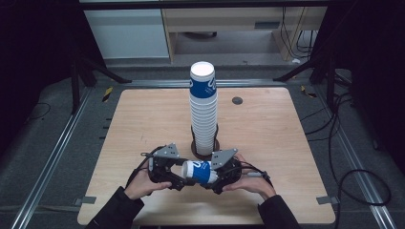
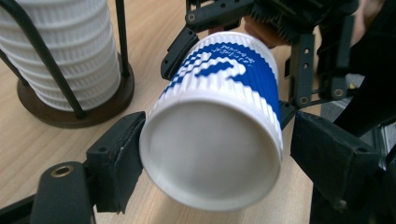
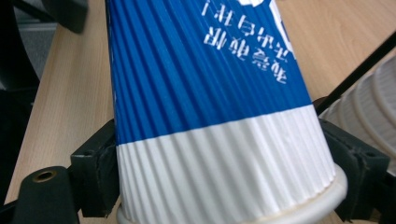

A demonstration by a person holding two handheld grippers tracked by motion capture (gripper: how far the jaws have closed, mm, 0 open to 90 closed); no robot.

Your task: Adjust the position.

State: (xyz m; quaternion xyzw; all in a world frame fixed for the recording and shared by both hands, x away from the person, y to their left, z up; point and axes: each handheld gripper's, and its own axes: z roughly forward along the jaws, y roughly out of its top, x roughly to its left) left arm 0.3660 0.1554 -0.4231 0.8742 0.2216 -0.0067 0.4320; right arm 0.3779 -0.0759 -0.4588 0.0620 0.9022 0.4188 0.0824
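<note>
Held sideways just above the table, the ribbed blue-and-white cup is clamped at its rim end by the right tool, while the left tool brackets its base, jaws apart per the left gripper view, so overtightening could crush it beside the cup stack.

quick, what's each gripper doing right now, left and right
Left gripper: open, jaws either side of the cup's base, a gap on one side.
Right gripper: shut on the cup near its rim.
</note>
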